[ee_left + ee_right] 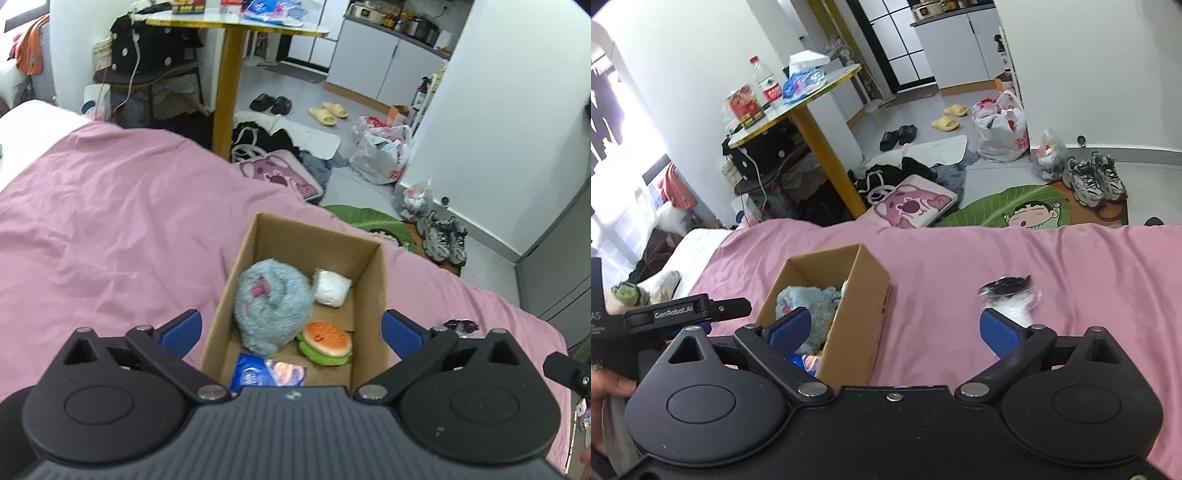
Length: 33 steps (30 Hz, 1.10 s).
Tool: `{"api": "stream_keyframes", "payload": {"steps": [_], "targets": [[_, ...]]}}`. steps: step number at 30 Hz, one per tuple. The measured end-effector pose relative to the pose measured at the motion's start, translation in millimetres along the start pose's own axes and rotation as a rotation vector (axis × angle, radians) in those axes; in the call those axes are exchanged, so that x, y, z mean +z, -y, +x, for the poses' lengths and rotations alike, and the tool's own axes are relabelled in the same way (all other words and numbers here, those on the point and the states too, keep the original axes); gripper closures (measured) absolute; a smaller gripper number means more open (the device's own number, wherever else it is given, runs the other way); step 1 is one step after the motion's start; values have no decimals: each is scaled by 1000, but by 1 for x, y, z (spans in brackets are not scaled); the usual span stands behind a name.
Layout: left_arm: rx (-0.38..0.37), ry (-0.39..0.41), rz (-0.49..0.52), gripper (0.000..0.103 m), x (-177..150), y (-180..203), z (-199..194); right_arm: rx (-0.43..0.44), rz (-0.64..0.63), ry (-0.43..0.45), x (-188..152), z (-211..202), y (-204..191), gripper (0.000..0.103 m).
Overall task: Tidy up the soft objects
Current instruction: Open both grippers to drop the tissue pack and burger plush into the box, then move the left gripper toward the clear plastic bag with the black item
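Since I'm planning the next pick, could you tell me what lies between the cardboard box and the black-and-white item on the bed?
Only bare pink bedsheet separates the cardboard box from the black-and-white item, as the right wrist view shows.

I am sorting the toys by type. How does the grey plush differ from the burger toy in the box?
The grey plush is fluffy and much the larger; the burger toy is smooth, small, orange and green. The plush lies mid-box, the burger nearer the camera. Both rest inside the cardboard box.

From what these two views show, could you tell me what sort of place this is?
Most likely a small studio flat: a bed with a pink sheet, a kitchen counter across the room, and slippers on the floor.
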<state>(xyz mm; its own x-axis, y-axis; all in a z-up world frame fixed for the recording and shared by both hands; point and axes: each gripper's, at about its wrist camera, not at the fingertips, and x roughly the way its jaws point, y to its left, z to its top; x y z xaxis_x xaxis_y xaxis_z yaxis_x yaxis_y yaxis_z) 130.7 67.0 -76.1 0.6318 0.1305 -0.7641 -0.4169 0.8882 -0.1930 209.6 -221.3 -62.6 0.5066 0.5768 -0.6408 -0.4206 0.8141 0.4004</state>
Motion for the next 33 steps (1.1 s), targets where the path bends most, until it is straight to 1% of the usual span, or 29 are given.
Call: {"api": "stream_keyframes", "payload": {"steps": [2, 7, 11, 14, 16, 18, 21, 24, 28, 33], "targets": [[1, 10, 14, 0, 1, 8, -3, 5, -2, 13, 4, -4, 5, 0], [-23, 24, 20, 0, 0, 23, -6, 2, -6, 45, 13, -11, 17, 0], [-23, 26, 49, 0, -2, 37, -5, 9, 9, 88, 6, -12, 29, 0], [-8, 25, 84, 0, -4, 49, -1, 2, 22, 77, -1, -7, 39, 0], [-1, 17, 79, 0, -5, 55, 3, -1, 9, 77, -5, -6, 44, 0], [1, 10, 75, 0, -6, 61, 6, -6, 33, 75, -8, -7, 52, 0], [35, 7, 88, 0, -5, 71, 11, 6, 54, 83, -9, -10, 60, 0], [26, 4, 82, 0, -7, 79, 12, 6, 82, 81, -11, -9, 70, 0], [43, 16, 111, 0, -12, 96, 12, 6, 135, 65, -13, -5, 83, 0], [22, 17, 119, 1, -20, 115, 18, 6, 180, 67, -13, -3, 94, 0]]}}
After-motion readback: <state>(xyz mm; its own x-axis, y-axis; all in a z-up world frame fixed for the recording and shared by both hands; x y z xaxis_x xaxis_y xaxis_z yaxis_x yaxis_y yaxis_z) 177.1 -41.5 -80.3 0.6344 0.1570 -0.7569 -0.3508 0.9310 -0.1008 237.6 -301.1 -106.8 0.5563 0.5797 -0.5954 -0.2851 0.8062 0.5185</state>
